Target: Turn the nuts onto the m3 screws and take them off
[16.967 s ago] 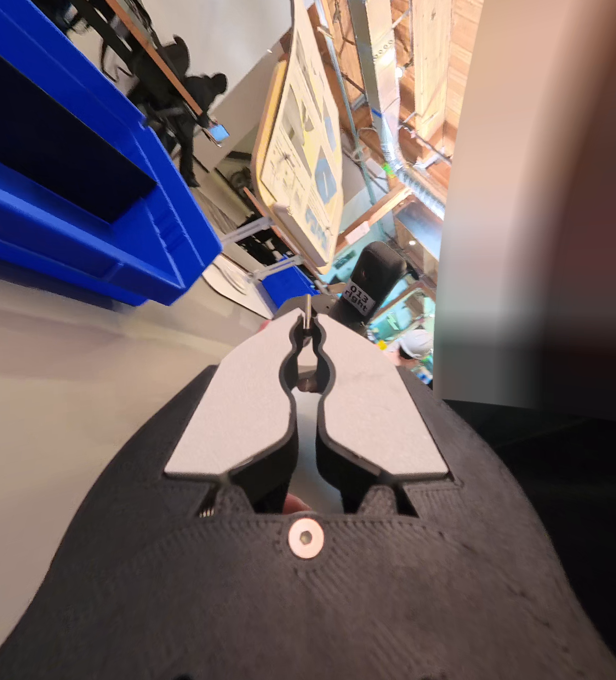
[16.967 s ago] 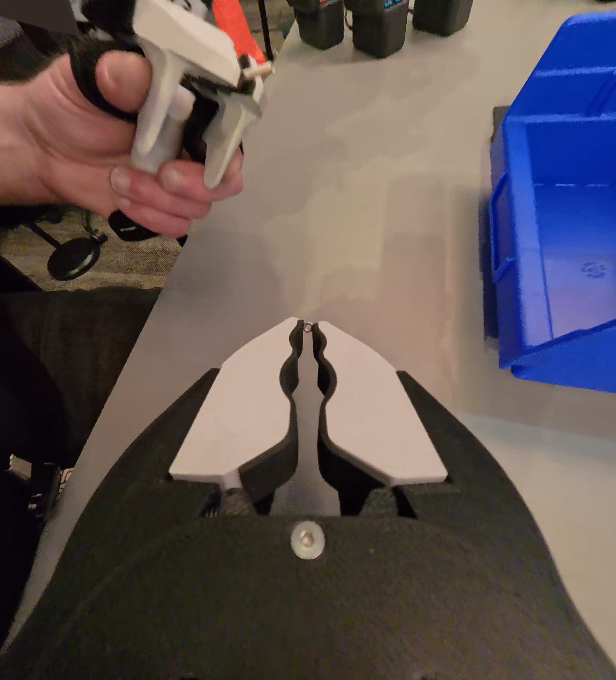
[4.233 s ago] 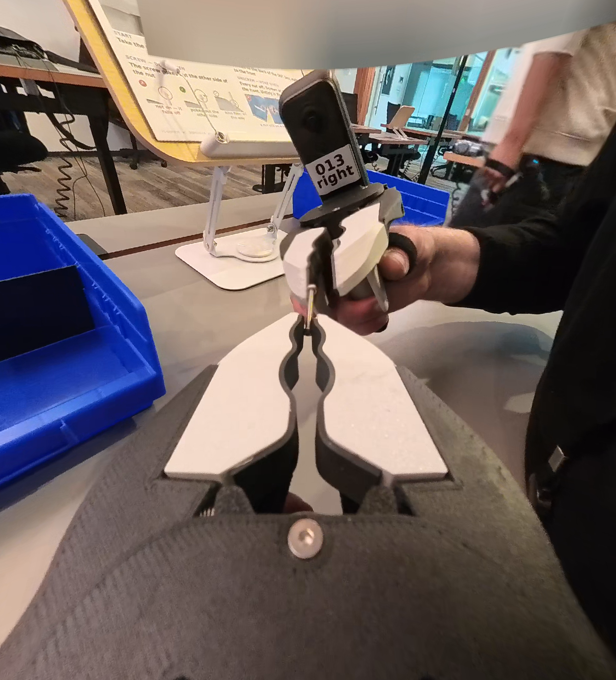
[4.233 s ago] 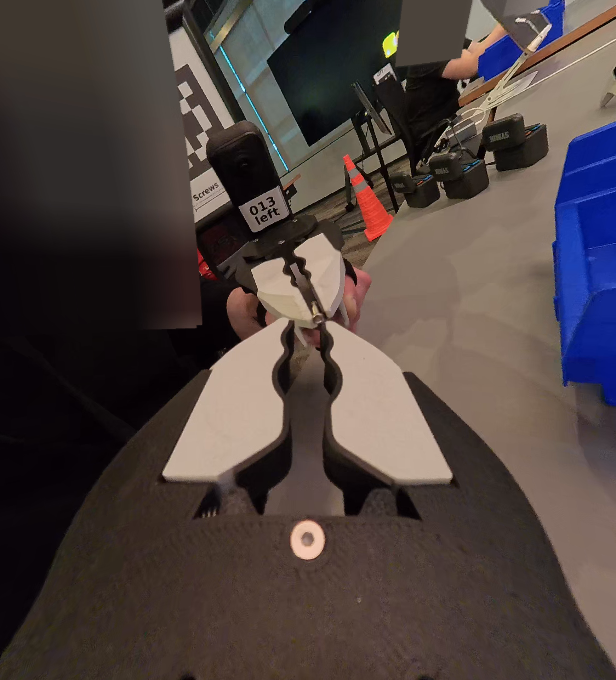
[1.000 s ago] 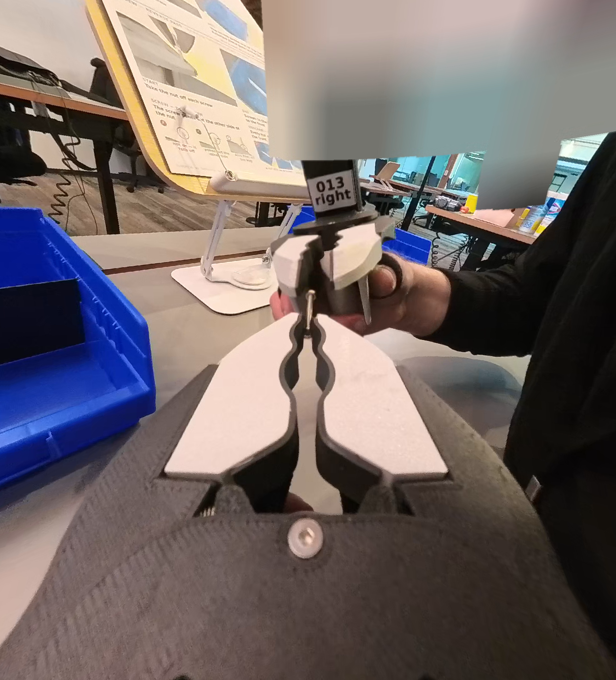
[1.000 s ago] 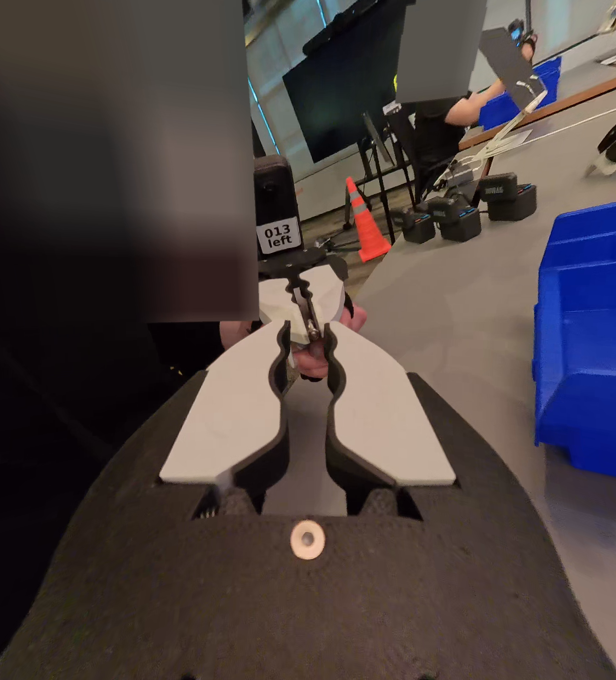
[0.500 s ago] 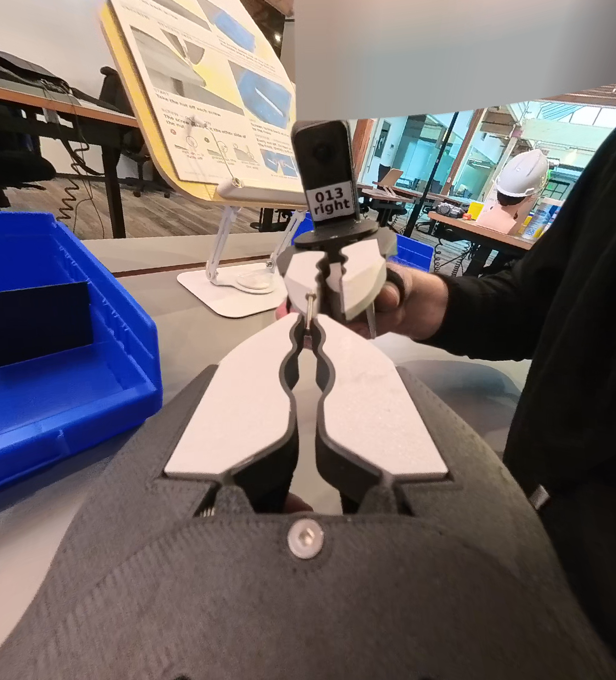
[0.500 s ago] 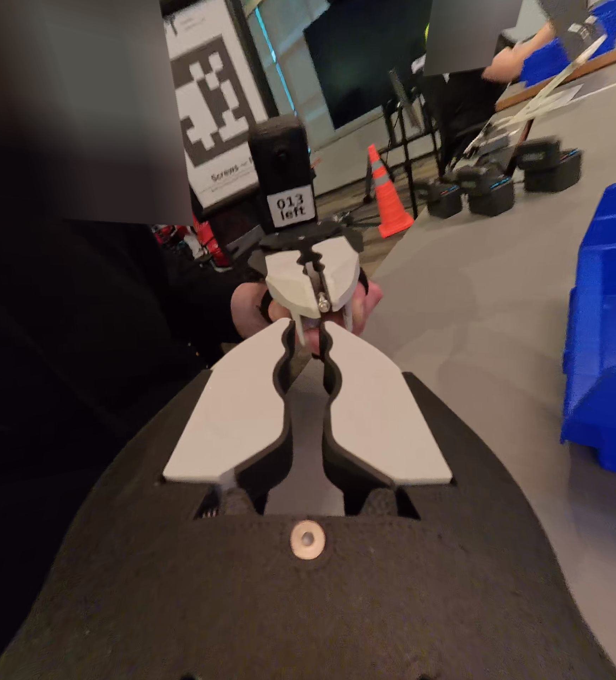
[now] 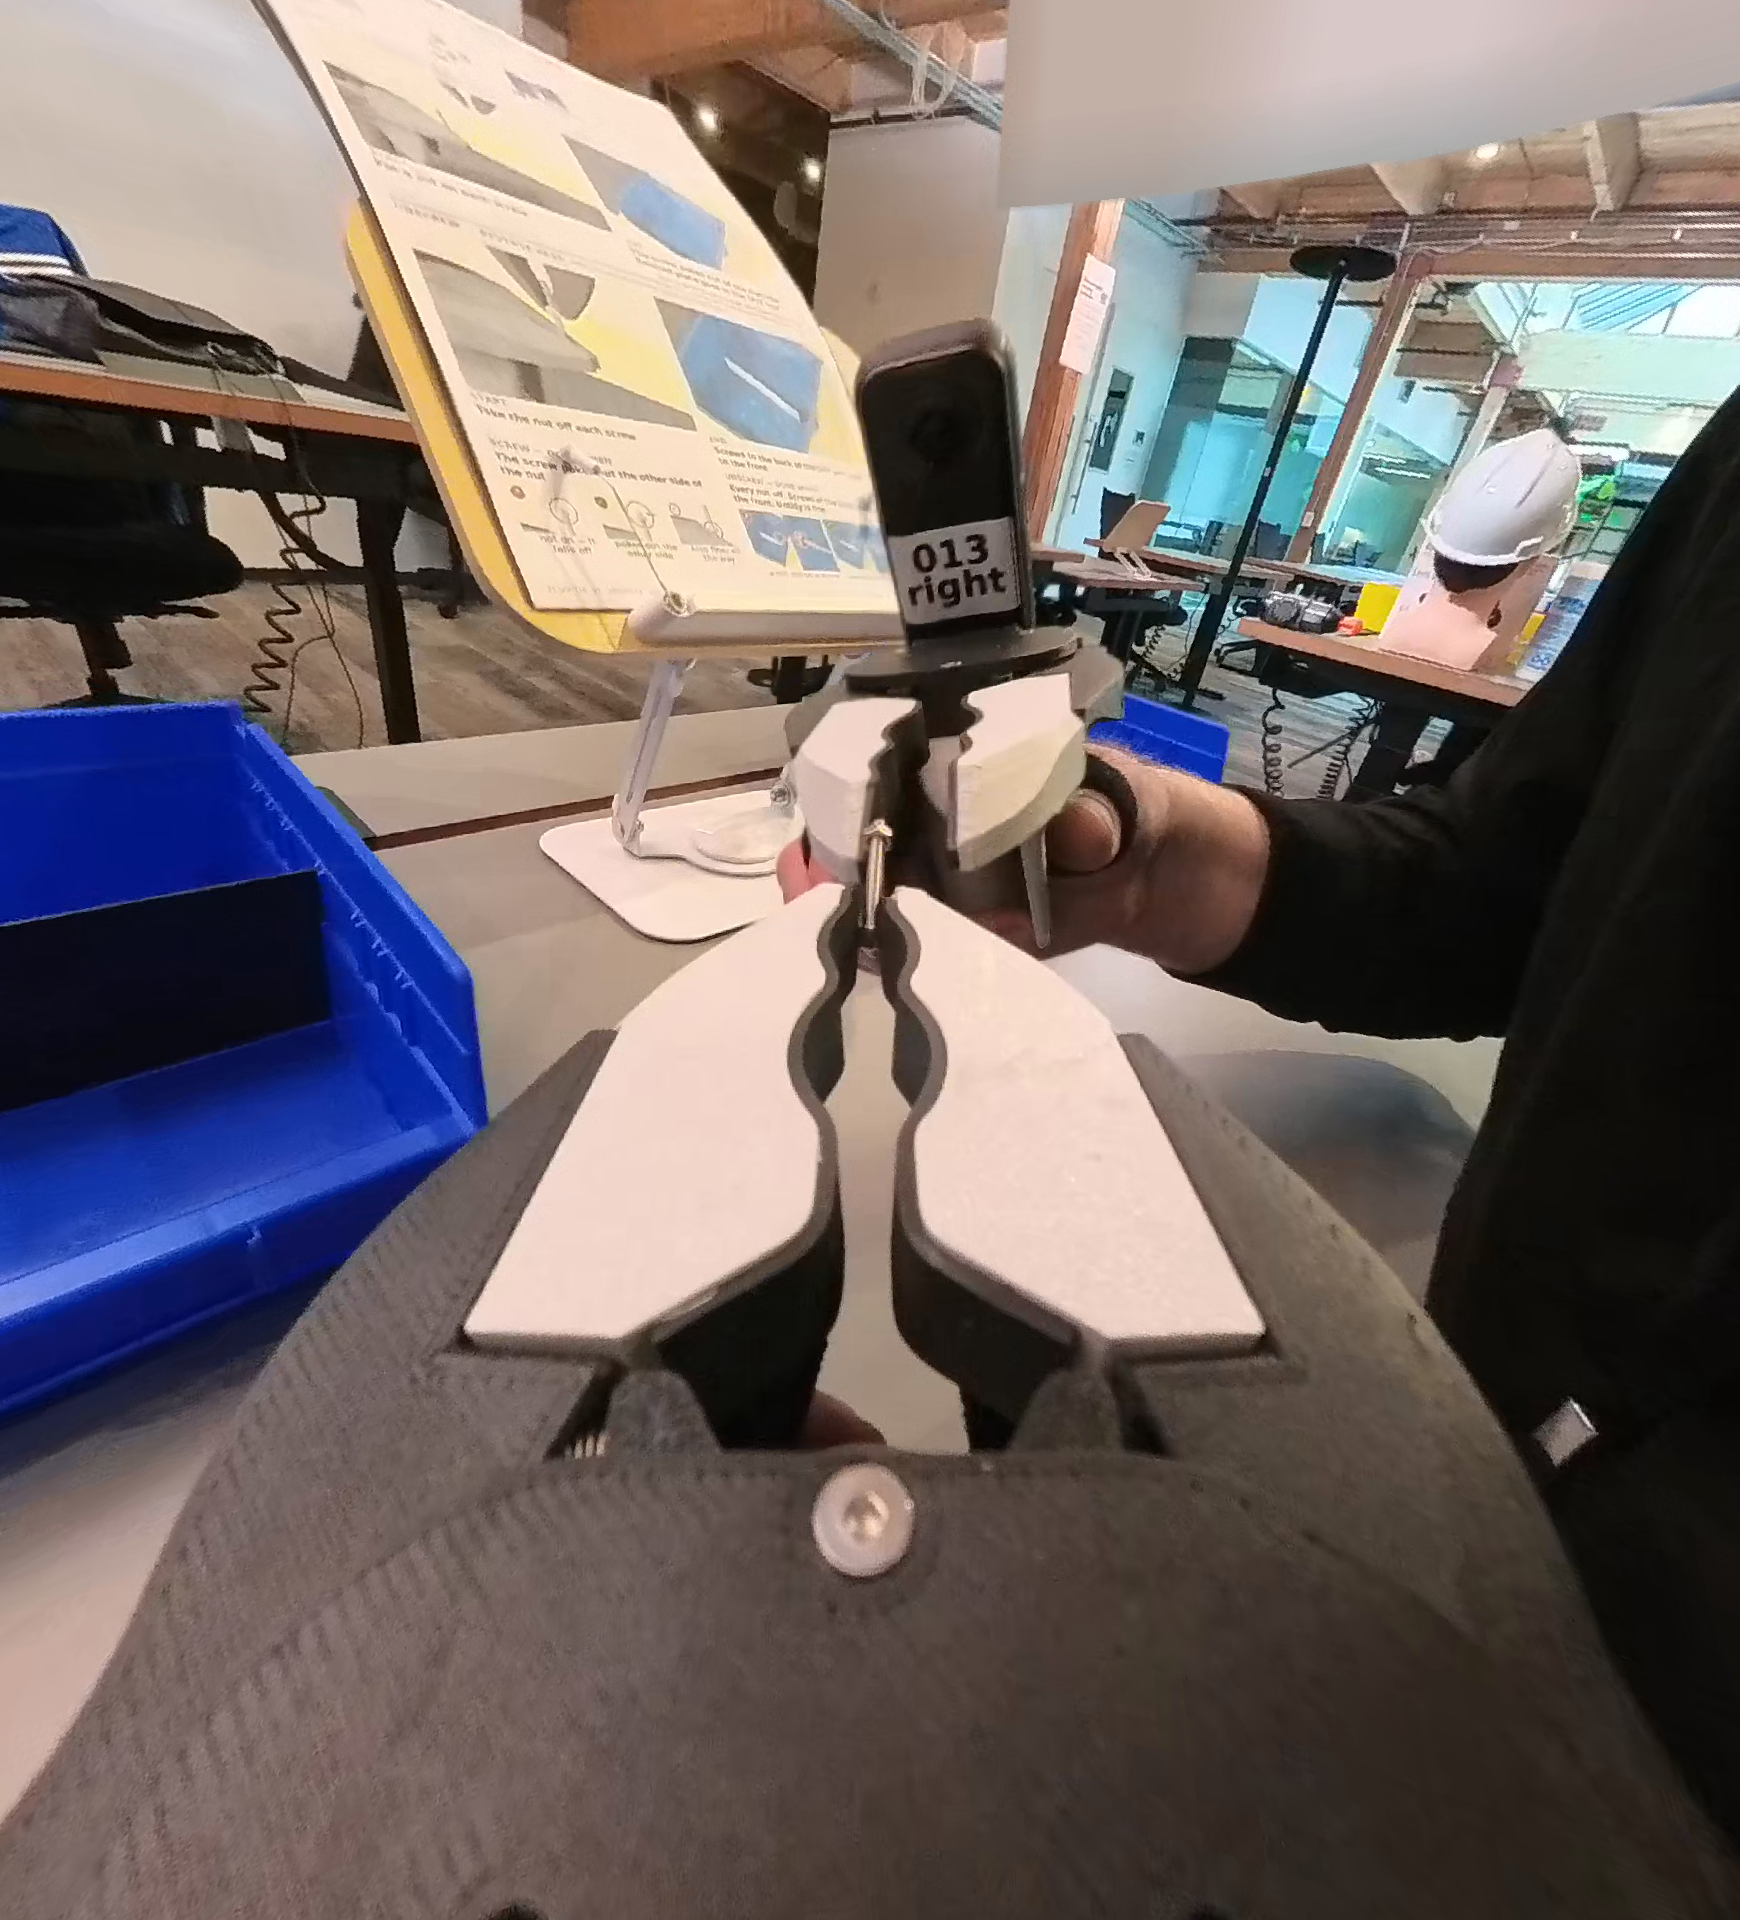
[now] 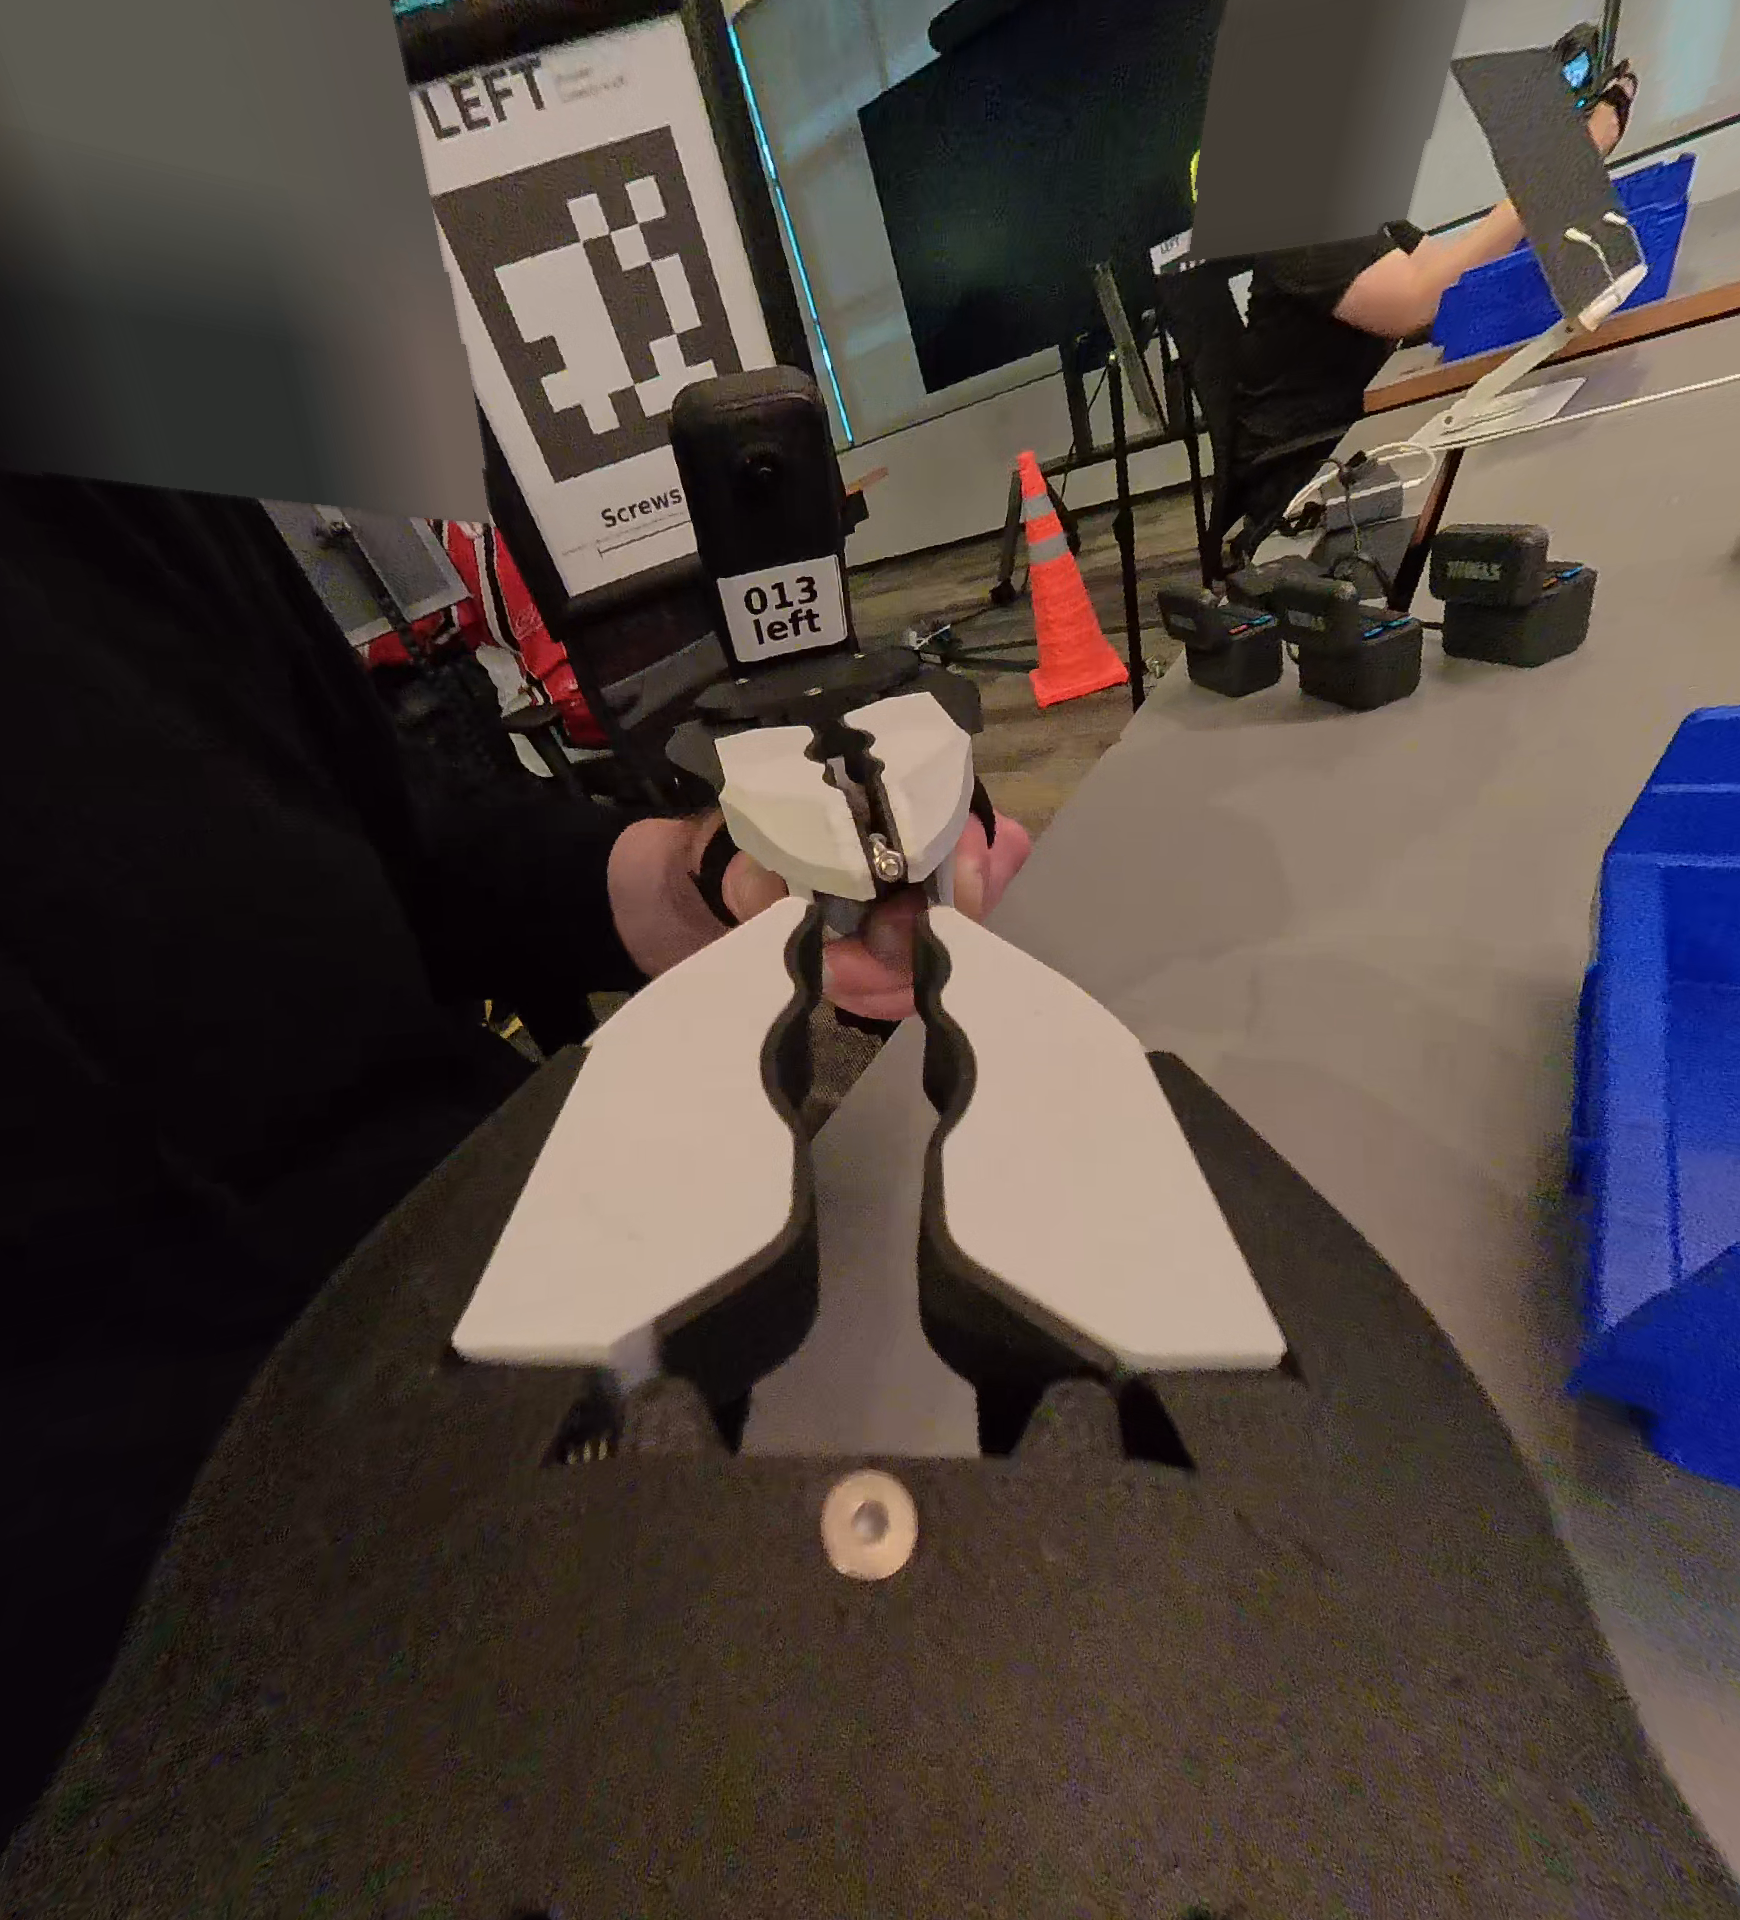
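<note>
My left gripper [image 9: 868, 916] is shut on a thin M3 screw [image 9: 872, 878] that sticks out past its fingertips, with a small nut [image 9: 878, 828] on its far end. The right gripper [image 9: 933, 821], held in a hand, faces it just beyond the screw with its fingers apart. In the right wrist view my right gripper [image 10: 866, 920] is open and empty. The left gripper [image 10: 850, 831] sits just above and beyond its tips, and the nut [image 10: 885, 858] on the screw end points at me. Both are held above the grey table [image 10: 1313, 935].
A blue bin [image 9: 170, 1039] stands on the table to the left of the left gripper; it also shows in the right wrist view [image 10: 1728, 1039]. An instruction board on a white stand [image 9: 585, 364] is behind. Black battery packs [image 10: 1365, 634] sit at the table's far end. The grippers are tip to tip, or close to it.
A second ago the right fingertips were around the nut end of the screw. They have come off it and the right gripper has opened wider. The left gripper still holds the screw.
</note>
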